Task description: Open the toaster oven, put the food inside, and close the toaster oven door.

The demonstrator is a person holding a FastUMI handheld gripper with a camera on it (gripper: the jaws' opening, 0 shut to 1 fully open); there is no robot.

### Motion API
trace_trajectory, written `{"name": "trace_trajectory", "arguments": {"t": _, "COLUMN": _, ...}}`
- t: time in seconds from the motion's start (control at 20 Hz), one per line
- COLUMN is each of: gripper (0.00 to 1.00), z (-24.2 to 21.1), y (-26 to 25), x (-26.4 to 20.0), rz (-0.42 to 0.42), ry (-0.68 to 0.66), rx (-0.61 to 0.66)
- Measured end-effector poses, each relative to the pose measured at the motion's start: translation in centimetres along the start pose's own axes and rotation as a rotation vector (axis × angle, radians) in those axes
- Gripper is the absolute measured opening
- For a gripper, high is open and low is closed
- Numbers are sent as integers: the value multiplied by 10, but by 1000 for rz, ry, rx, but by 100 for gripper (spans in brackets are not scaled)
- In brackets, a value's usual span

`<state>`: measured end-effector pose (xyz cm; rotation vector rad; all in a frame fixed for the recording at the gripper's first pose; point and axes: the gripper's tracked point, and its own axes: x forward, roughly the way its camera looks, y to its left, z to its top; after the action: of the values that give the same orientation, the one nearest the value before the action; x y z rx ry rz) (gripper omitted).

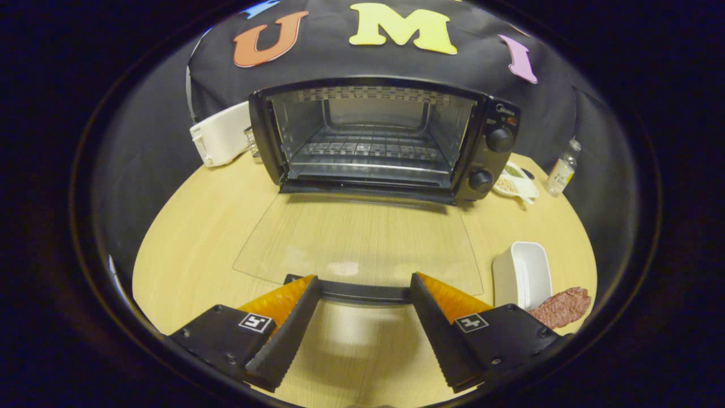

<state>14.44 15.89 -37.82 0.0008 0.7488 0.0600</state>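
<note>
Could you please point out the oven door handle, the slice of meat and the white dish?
door handle (362, 292), gripper view, middle of bar.
slice of meat (562, 307), gripper view, its centre.
white dish (524, 275), gripper view, inner floor.

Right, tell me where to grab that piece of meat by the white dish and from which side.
The meat lies flat on the table, just beyond the right finger, one end close against the white dish. Grip its free end, the one away from the dish, coming down from above with the fingers across its narrow width. The gripper is open now, its fingers spread at the oven door handle.
</note>
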Motion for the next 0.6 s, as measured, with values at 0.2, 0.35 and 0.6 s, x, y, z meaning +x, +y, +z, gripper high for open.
{"name": "trace_trajectory", "arguments": {"t": 0.2, "gripper": 100, "z": -3, "y": 1, "x": 2, "rz": 4, "ry": 10, "rx": -11}}
{"name": "trace_trajectory", "arguments": {"t": 0.35, "gripper": 100, "z": 0, "y": 1, "x": -2, "rz": 15, "ry": -2, "rx": -28}}
{"name": "trace_trajectory", "arguments": {"t": 0.6, "gripper": 100, "z": 27, "y": -19, "x": -38, "rz": 49, "ry": -104, "rx": -32}}
